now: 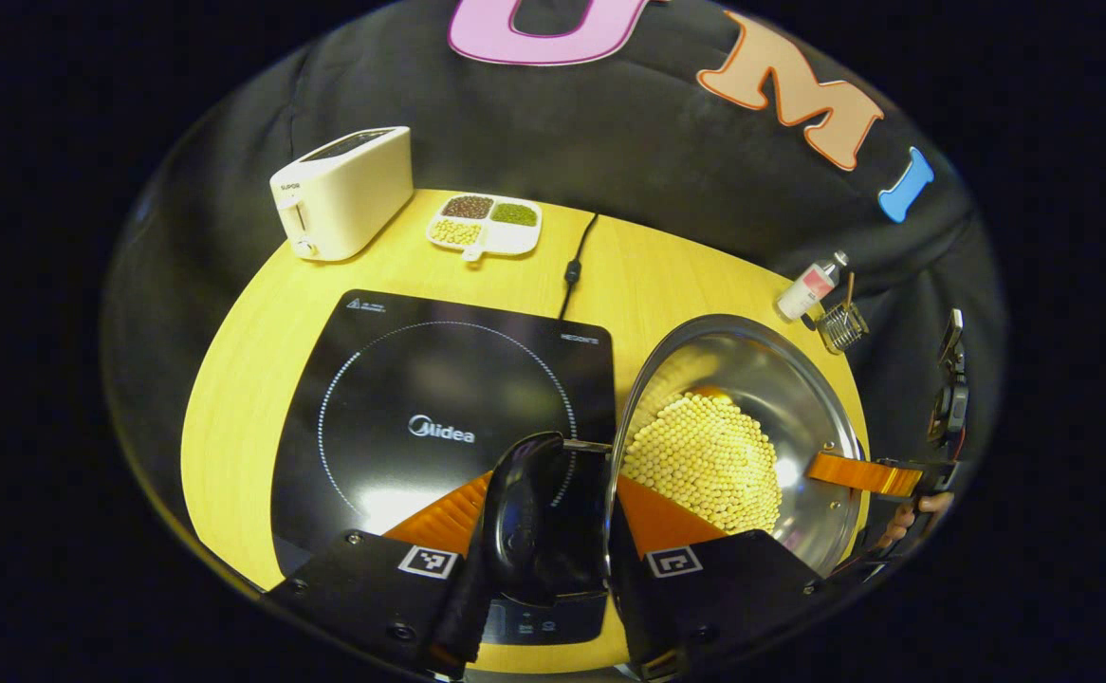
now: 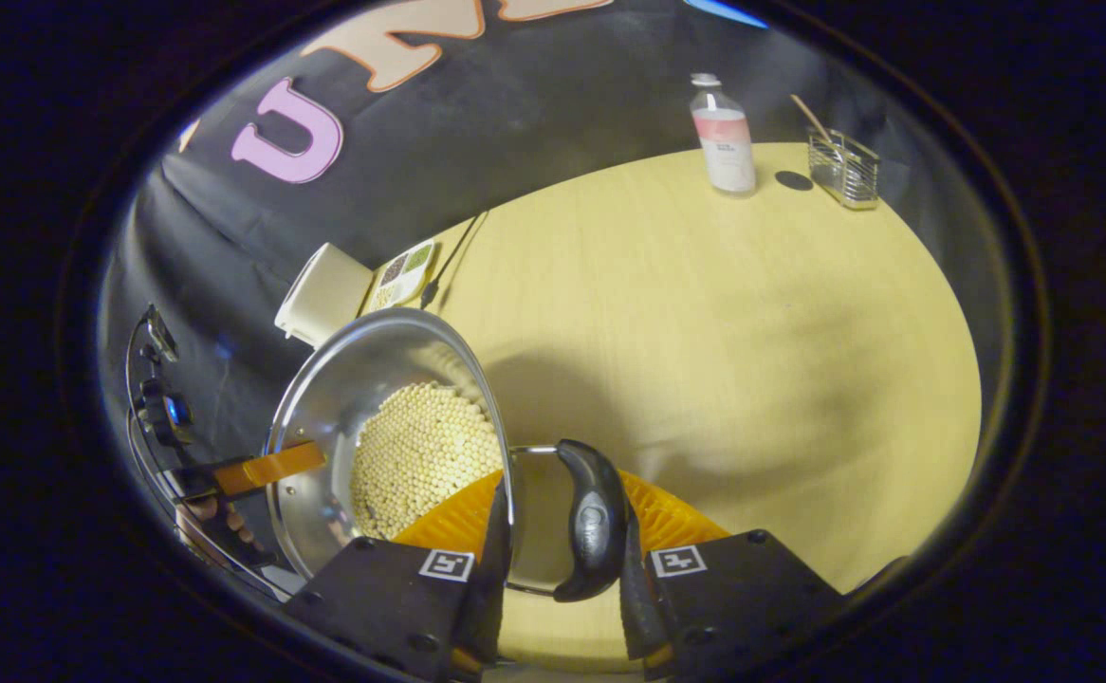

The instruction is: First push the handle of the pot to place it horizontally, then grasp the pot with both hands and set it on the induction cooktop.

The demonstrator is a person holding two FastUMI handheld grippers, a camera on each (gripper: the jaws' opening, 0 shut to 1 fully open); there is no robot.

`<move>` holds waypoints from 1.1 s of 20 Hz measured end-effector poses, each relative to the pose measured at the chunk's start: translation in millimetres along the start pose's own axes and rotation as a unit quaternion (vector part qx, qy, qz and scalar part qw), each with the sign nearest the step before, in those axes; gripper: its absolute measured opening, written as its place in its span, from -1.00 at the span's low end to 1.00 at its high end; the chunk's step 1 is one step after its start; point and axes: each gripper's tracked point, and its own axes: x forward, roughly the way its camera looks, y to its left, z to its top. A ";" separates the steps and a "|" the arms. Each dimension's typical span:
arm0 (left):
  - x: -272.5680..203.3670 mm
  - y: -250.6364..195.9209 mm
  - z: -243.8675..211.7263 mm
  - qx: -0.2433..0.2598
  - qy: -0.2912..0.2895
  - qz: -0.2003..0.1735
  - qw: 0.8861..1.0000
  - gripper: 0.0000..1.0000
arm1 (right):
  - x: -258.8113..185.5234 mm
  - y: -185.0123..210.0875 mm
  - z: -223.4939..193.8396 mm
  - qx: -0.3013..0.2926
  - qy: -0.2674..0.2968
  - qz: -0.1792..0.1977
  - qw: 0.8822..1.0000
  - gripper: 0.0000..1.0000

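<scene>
Around the work sit a cream plastic toaster [image 1: 342,193] at 11 o'clock in the left gripper view, a white four-part dish of beans [image 1: 484,226] beside it, a black cord [image 1: 575,267] trailing to the glossy black induction cooktop [image 1: 439,417], and at 2 o'clock a small bottle [image 1: 808,287] and a wire holder [image 1: 841,326] on the yellow wooden table [image 1: 667,275]. The pot [image 1: 733,427] — polished steel, round, its floor covered in pale beads — is tilted just right of the cooktop, its rim overlapping the glass edge. The left gripper [image 1: 545,531] has its fingers closed narrowly on one curved black handle [image 1: 520,512]. In the right gripper view, the right gripper [image 2: 562,550] likewise clamps the opposite handle [image 2: 591,517] — smooth, glossy plastic on a wire loop.
</scene>
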 end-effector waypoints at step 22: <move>16.0 169.4 43.0 -0.006 -0.045 -0.064 0.997 0.12 | 68.1 147.2 -42.9 0.001 0.007 -0.089 0.996 0.07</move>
